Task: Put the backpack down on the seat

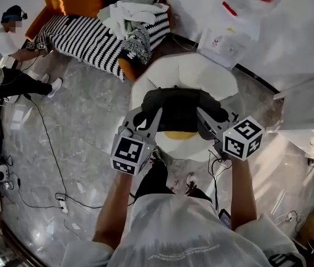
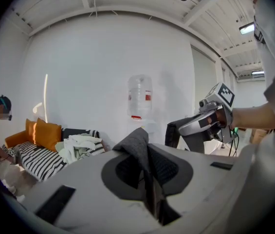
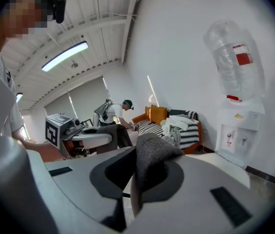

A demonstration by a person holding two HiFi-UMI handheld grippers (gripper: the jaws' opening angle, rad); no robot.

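Black fabric backpack [image 1: 180, 109] hangs between your two hand-held grippers, over the round white seat [image 1: 193, 70].
Your left hand-held gripper [image 1: 154, 115] is pinching a fold of its dark grey fabric, and your right hand-held gripper [image 1: 203, 115] is pinching another. The seat lies below and just beyond both.

The backpack [image 1: 179, 109] is dark matt cloth, with a pretty coarse weave where it bunches up. Left gripper [image 2: 147, 152] and right gripper [image 3: 137, 165] are smooth matt grey plastic. The seat [image 1: 201, 71] looks smooth and white with a slight sheen. The floor [image 1: 84, 121] is glossy grey stone, super reflective. The sofa [image 1: 84, 38] has a striped cloth cover, and the water bottle [image 3: 234, 57] is clear plastic.
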